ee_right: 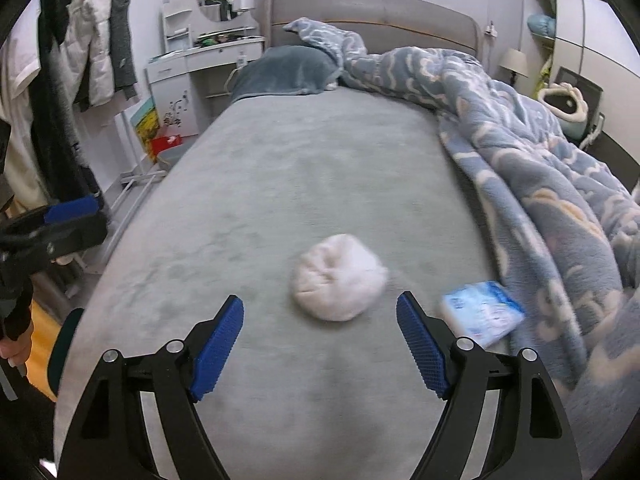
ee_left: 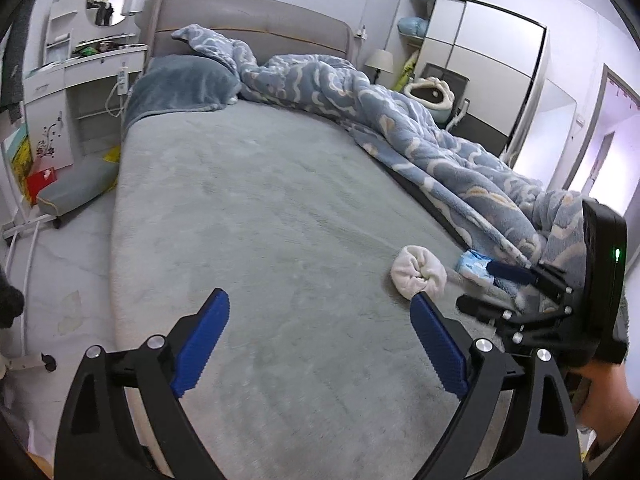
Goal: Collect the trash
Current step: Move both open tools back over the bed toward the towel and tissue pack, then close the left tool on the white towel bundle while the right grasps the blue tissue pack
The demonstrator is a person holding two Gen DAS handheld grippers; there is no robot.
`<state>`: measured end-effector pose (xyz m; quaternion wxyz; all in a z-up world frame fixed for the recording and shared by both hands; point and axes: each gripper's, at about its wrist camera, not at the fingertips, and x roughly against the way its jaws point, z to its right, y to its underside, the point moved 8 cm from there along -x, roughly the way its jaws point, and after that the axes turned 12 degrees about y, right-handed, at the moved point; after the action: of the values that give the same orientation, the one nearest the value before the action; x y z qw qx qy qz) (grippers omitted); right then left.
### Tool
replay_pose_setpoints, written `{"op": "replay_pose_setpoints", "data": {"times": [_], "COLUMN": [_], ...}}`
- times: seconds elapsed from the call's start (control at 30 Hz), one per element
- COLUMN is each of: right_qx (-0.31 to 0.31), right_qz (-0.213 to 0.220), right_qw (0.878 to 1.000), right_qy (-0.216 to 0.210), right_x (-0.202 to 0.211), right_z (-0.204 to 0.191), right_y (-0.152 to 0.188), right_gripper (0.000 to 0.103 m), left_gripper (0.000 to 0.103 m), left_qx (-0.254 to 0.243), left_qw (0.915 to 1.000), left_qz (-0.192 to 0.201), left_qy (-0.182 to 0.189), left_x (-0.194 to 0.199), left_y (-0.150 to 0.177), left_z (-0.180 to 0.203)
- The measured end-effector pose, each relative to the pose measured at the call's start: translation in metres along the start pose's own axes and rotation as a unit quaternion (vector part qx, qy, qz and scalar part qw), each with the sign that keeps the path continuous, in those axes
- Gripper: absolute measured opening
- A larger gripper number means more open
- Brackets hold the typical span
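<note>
1. Right gripper (ee_right: pixel 320 320): blue-padded fingers (ee_right: pixel 218 348) spread wide, nothing between them, held low over the grey bed sheet (ee_right: pixel 280 168).
2. White crumpled bundle (ee_right: pixel 339 276), rolled like a ball of soft cloth or tissue: lying on the sheet just ahead of the right gripper's fingertips, roughly centred on the gap, apart from both pads.
3. Blue-and-white packet (ee_right: pixel 484 312), blurred, printing unreadable: flat on the sheet to the right of the bundle, just beside the right-hand pad and close against the edge of the blue patterned blanket (ee_right: pixel 532 152).
4. Left gripper (ee_left: pixel 320 304): fingers likewise wide apart, holding nothing, over bare sheet nearer the left side of the bed.
5. From the left wrist view: bundle (ee_left: pixel 418 274) just beyond the tip of the right-hand pad (ee_left: pixel 440 352); packet (ee_left: pixel 476 266) past it, partly hidden behind the right gripper (ee_left: pixel 476 286), which reaches in from the right edge.
6. Blanket heaped along the right side of the bed up to the grey headboard (ee_right: pixel 372 16); dark blue-grey pillow (ee_right: pixel 286 70) at the head.
7. White dressing table (ee_right: pixel 208 60) with round mirror left of the bed; coats (ee_right: pixel 100 40) hanging at far left.
</note>
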<state>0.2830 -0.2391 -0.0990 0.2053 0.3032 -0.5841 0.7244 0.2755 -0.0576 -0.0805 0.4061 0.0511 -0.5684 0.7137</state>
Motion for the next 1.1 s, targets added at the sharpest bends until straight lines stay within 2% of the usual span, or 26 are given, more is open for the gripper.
{"op": "replay_pose_setpoints", "data": {"times": [0.23,0.43,0.67,0.73,0.93,1.03,1.1], "right_qx": [-0.032,-0.019,-0.006,-0.001,-0.003,0.007,0.016], "right_qz": [-0.028,-0.047,-0.069,-0.077,-0.095,-0.094,-0.095], "right_qw": [0.999,0.997,0.997,0.996,0.995,0.995,0.995], "right_qy": [0.033,0.053,0.045,0.044,0.009,-0.007,-0.017], "right_x": [-0.028,-0.052,-0.073,-0.077,-0.085,-0.086,-0.087], "right_z": [0.046,0.068,0.084,0.091,0.111,0.108,0.104], "right_y": [0.001,0.006,0.01,0.012,0.02,0.021,0.022], "right_gripper": [0.08,0.082,0.088,0.088,0.091,0.092,0.092], "left_gripper": [0.093,0.093,0.094,0.094,0.095,0.095,0.094], "left_qx": [0.0,0.009,0.029,0.042,0.063,0.052,0.04], "left_qw": [0.9997,0.9987,0.9954,0.9928,0.985,0.9835,0.985], "left_qz": [-0.009,-0.024,-0.046,-0.053,-0.066,-0.082,-0.087], "left_qy": [0.023,0.045,0.079,0.098,0.146,0.153,0.143], "left_x": [-0.03,-0.062,-0.102,-0.116,-0.147,-0.163,-0.172], "left_y": [-0.004,-0.004,-0.001,0.001,0.003,0.009,0.011], "left_z": [0.017,0.025,0.032,0.037,0.053,0.064,0.069]}}
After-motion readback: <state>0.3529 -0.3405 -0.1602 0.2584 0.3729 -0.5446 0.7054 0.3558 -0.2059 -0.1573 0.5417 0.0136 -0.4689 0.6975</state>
